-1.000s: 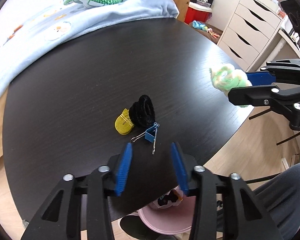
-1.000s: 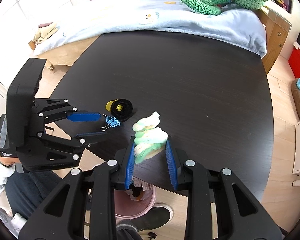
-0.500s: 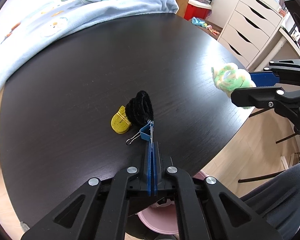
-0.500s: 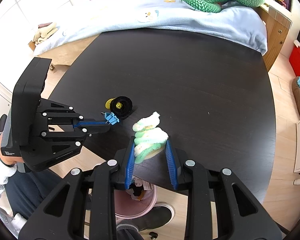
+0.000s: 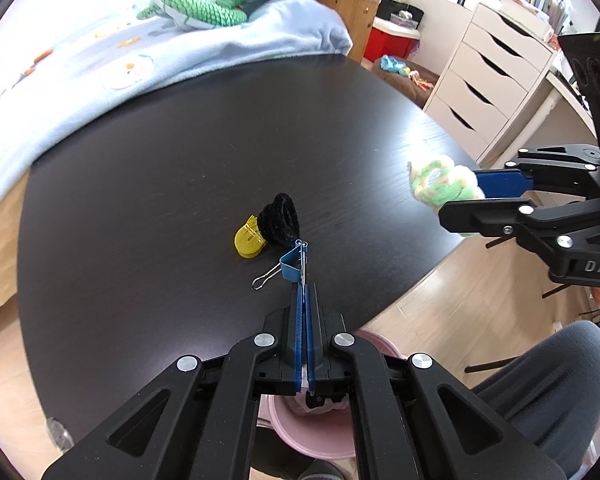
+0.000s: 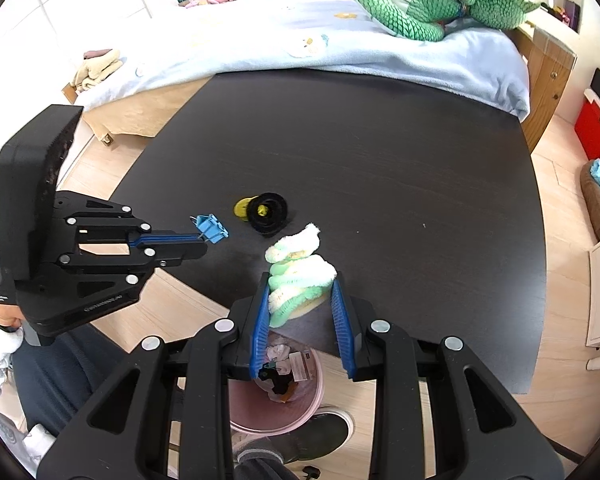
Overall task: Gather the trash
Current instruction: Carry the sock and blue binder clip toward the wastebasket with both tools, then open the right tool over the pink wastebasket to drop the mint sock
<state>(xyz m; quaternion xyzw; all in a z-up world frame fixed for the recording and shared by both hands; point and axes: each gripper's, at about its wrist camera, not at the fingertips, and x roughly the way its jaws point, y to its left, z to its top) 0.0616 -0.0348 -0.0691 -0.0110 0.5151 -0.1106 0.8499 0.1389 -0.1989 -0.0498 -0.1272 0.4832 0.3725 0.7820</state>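
Note:
My left gripper [image 5: 305,287] is shut on a wire handle of a blue binder clip [image 5: 291,266], which hangs at its tips just above the black table [image 5: 180,140]. The right wrist view shows the same left gripper [image 6: 201,239] with the clip [image 6: 211,229] near the table's front edge. My right gripper [image 6: 300,278] is shut on a fluffy green-and-white bundle [image 6: 296,256], held over the table edge. From the left wrist view, that right gripper [image 5: 460,198] and the bundle [image 5: 436,184] are at the right. A black fuzzy coil [image 5: 280,218] and a yellow roll [image 5: 249,240] lie together on the table.
A pink bin [image 6: 276,396] with scraps inside stands on the floor under the table's near edge, beside a person's legs and shoe. A bed with a light blue blanket [image 6: 340,40] and a green plush toy borders the far side. White drawers [image 5: 492,76] stand at the right.
My left gripper closed from open onto the binder clip's wire handle and rose, lifting the clip away from the black coil. The right gripper kept its hold on the fluffy bundle.

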